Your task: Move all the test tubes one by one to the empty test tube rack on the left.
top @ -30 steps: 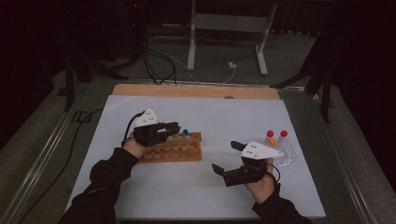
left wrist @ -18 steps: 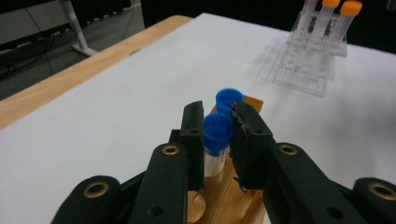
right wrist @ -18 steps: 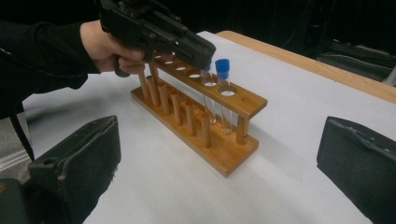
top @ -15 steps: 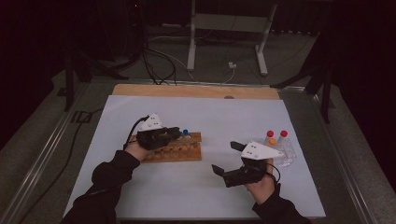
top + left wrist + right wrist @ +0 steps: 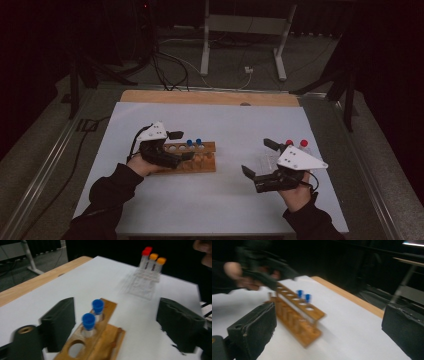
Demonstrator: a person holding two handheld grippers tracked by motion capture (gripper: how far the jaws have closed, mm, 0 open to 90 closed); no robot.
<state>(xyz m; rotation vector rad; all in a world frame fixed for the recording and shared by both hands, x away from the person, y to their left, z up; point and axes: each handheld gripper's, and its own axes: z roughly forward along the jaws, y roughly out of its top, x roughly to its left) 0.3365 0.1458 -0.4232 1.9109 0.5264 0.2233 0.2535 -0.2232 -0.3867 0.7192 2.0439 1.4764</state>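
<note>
Jaws of the left gripper (image 5: 115,322), just opened, apparently straddle the wooden rack (image 5: 100,340)

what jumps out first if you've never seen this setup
Two blue-capped tubes stand side by side in a wooden rack at the table's left, with the left gripper, jaws wide, right over the rack. At the right, a clear rack holds red- and orange-capped tubes, with the open right gripper beside it on the white tabletop.
</note>
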